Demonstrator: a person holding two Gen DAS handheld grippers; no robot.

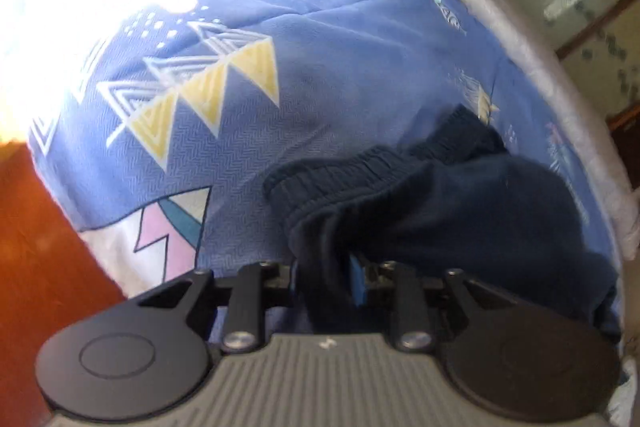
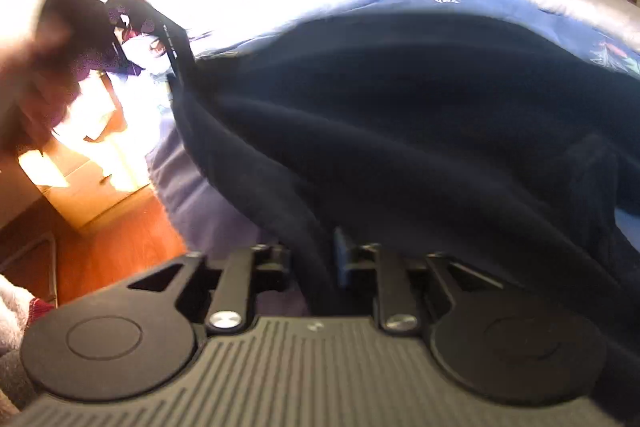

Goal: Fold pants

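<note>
Item: dark navy pants [image 1: 460, 203], bunched on a blue patterned bedspread [image 1: 328, 67] near its right edge; ribbed elastic waistband [image 1: 344, 167] faces up-left, long axis unclear in the heap. Left gripper [image 1: 326, 285]: jaws narrowed, clamped on a fabric fold. Right gripper [image 2: 316, 267]: likewise pinching pants cloth.

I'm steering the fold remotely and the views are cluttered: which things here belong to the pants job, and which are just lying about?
Part of the job:
- dark navy pants, on the bed
- left gripper, shut on the pants near the waistband
- right gripper, shut on a fold of the pants

Just lying about:
- patterned blue bedspread
- white blanket along the bed's edge
- wooden floor
</note>
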